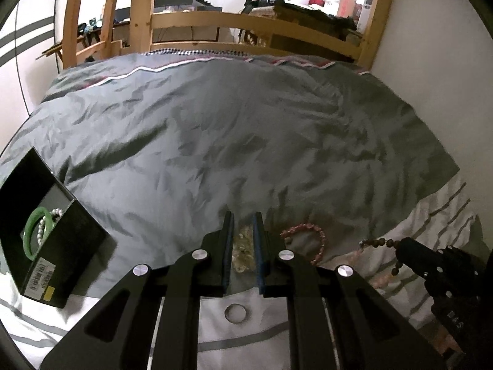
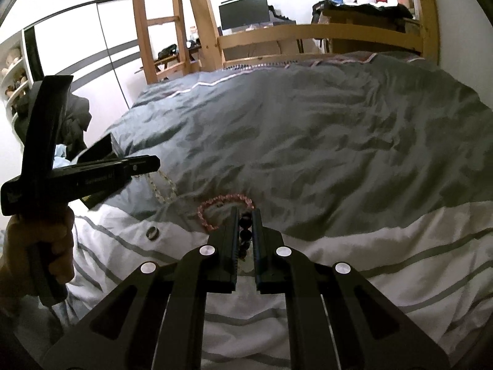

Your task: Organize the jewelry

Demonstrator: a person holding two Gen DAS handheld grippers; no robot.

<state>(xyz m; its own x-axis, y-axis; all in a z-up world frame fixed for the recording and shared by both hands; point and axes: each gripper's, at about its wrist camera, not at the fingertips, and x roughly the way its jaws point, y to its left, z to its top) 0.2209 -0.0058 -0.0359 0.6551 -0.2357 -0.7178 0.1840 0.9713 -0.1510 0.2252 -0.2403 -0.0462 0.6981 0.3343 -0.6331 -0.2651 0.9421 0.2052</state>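
Note:
My left gripper [image 1: 243, 220] is shut on a clear crystal bead bracelet [image 1: 243, 251], which hangs from it in the right wrist view [image 2: 163, 188]. My right gripper [image 2: 245, 214] is shut on a dark wooden bead bracelet [image 2: 245, 234], whose beads trail from it in the left wrist view [image 1: 377, 242]. A pink bead bracelet [image 1: 308, 240] lies on the bed between the grippers, also in the right wrist view [image 2: 226, 200]. A metal ring [image 1: 235, 313] lies on the white sheet, also in the right wrist view [image 2: 153, 232]. A black box [image 1: 58, 246] at left holds a green bangle [image 1: 30, 231] and a pearl bracelet [image 1: 49, 219].
A grey duvet [image 1: 231, 138] covers most of the bed, with white striped sheet [image 2: 369, 262] at the near edge. A wooden bed frame and ladder [image 2: 160, 24] stand at the far end. A white wall [image 1: 431, 61] borders the right side.

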